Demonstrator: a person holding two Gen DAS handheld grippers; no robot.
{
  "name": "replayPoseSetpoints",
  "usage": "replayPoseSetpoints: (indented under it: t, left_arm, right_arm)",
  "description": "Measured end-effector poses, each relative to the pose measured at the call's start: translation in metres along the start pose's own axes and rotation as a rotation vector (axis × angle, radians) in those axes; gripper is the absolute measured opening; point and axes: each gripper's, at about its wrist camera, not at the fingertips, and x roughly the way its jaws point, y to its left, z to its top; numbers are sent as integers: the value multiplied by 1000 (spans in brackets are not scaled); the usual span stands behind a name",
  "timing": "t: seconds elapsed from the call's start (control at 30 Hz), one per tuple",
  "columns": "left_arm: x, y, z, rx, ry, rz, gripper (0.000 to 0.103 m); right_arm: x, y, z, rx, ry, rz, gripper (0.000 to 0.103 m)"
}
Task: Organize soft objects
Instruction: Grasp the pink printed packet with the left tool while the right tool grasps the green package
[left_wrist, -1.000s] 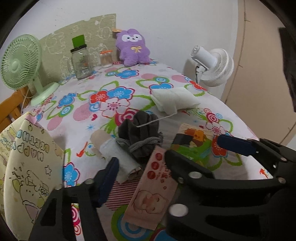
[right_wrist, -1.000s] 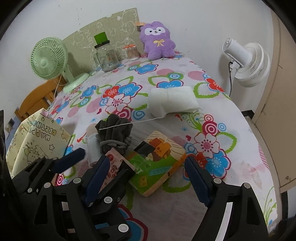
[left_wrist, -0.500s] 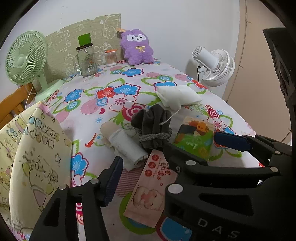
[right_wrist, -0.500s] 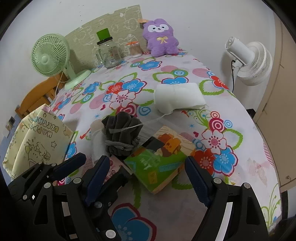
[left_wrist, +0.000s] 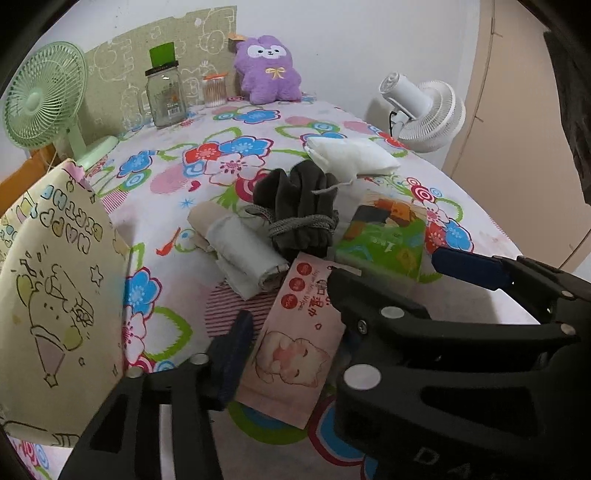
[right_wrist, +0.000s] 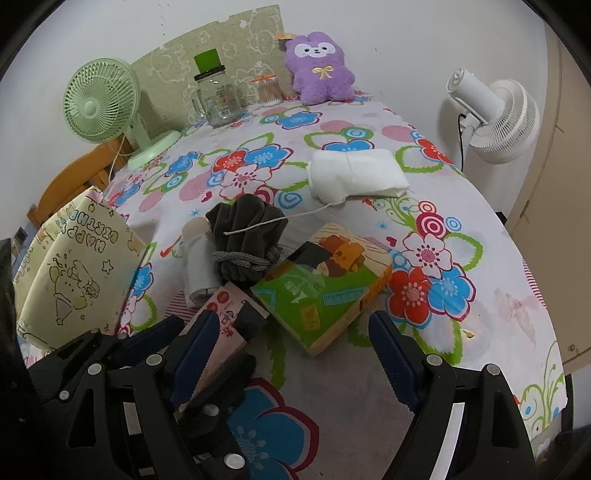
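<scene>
Both tools hung low over the floral worktop (right_wrist: 498, 266), and neither had anything in its grip. The left hand-held gripper (left_wrist: 343, 291) was spread wide, its near finger (left_wrist: 232, 354) beside the pink wet-wipe packet (left_wrist: 295, 332) and its far finger (left_wrist: 469, 264) just past the green tissue box (left_wrist: 384, 236). The packet lay flat between those fingers, untouched as far as the left wrist view showed. The right hand-held gripper (right_wrist: 291, 347) was also wide apart, empty, with the green tissue box (right_wrist: 325, 284) lying just ahead of the gap.

Take that tissue box as the landmark. Touching its left side sat the dark grey drawstring pouch (right_wrist: 243, 236), bunched and tied with a grey cord. Left of the pouch, pressed against it, lay a rolled pale cloth (left_wrist: 243, 251) with a beige roll (left_wrist: 203, 221) tucked behind. Beyond the box, toward the wall, rested the white drawstring pouch (right_wrist: 354, 173), its string trailing back across the dark one. Far behind, against the wall, sat the purple plush toy (right_wrist: 321, 70), with a glass jar (right_wrist: 218, 99) and a small container of cotton swabs (right_wrist: 267, 90) to its left. Well left of the box stood the yellow birthday gift bag (left_wrist: 55, 288), upright, and behind it a green desk fan (right_wrist: 103, 107). A white fan (right_wrist: 495, 114) stood off the worktop's right edge.
</scene>
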Motion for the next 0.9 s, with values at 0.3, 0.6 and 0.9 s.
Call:
replayPoseSetpoints:
  t: [0.3,0.6,0.9]
  left_arm:
    - [3,9,7,-38,-3,25,43]
    - [10,12,14,-56,4,32,43]
    - [9,10,14,-57,3,36,42]
  right_arm:
    - [7,-4,9,10,-2,-14,85]
    - [24,-5,17,-8,10,-52,77]
    - [21,-1,15,-26,-7,-60,66]
